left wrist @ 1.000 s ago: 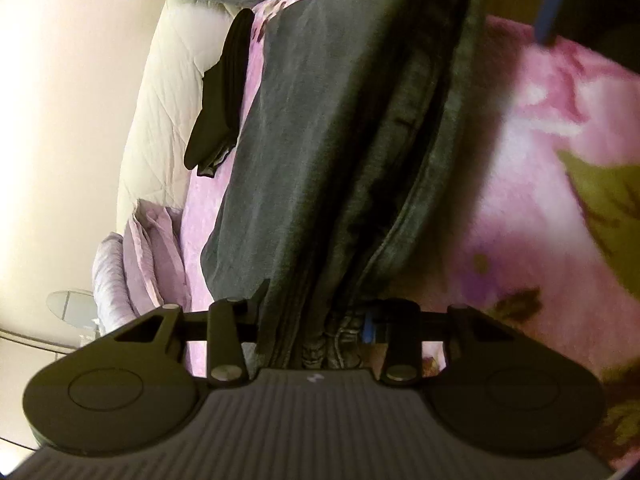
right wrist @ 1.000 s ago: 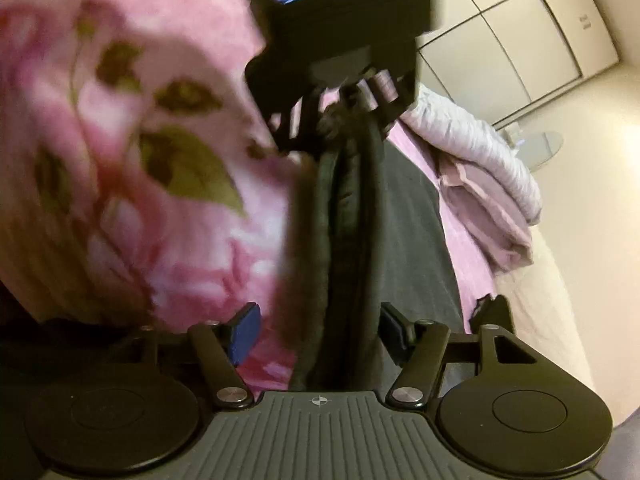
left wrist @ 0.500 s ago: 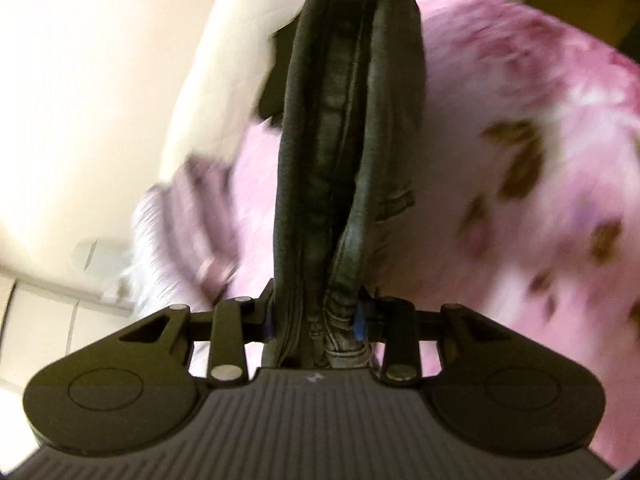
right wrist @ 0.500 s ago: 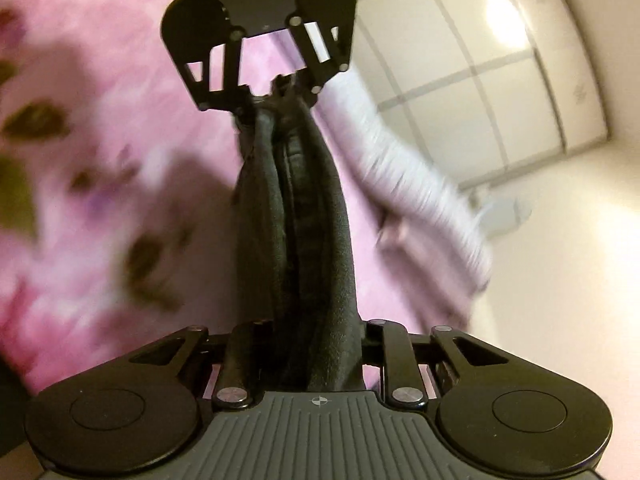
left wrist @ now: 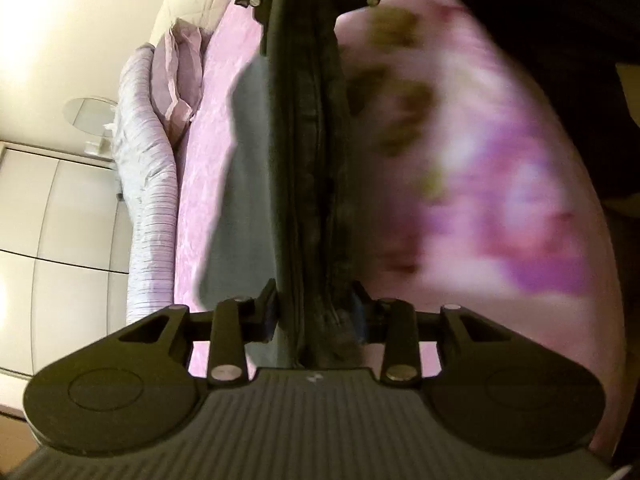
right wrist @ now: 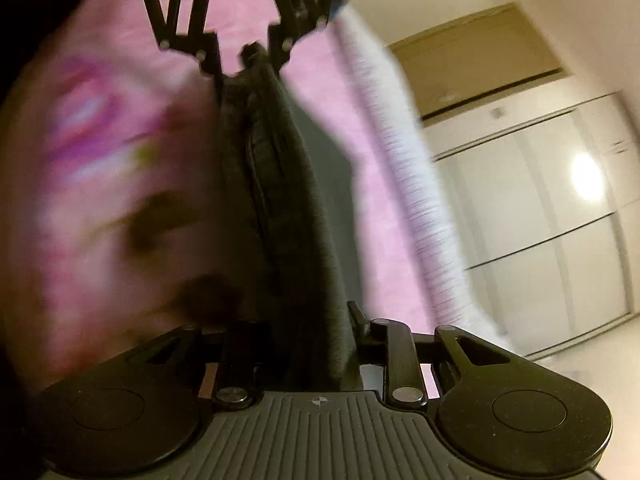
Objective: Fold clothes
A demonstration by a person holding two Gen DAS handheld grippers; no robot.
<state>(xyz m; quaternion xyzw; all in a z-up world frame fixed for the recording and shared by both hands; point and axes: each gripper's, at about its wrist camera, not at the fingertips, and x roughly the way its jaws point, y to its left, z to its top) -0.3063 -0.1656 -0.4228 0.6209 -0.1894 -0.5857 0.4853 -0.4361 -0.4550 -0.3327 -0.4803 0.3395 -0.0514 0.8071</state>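
Evidently the dark grey denim garment [left wrist: 308,152], bunched lengthwise, hangs stretched between both grippers above the pink floral bedspread [left wrist: 500,184], presumably to carry its fold. Its long axis runs from gripper to gripper. Left gripper [left wrist: 314,316] is clamped on one end; right gripper [right wrist: 296,336] is easing slightly apart, cloth still between.

Floral blanket [left wrist: 500,200] blurred; striped bedding [right wrist: 420,208] smeared.
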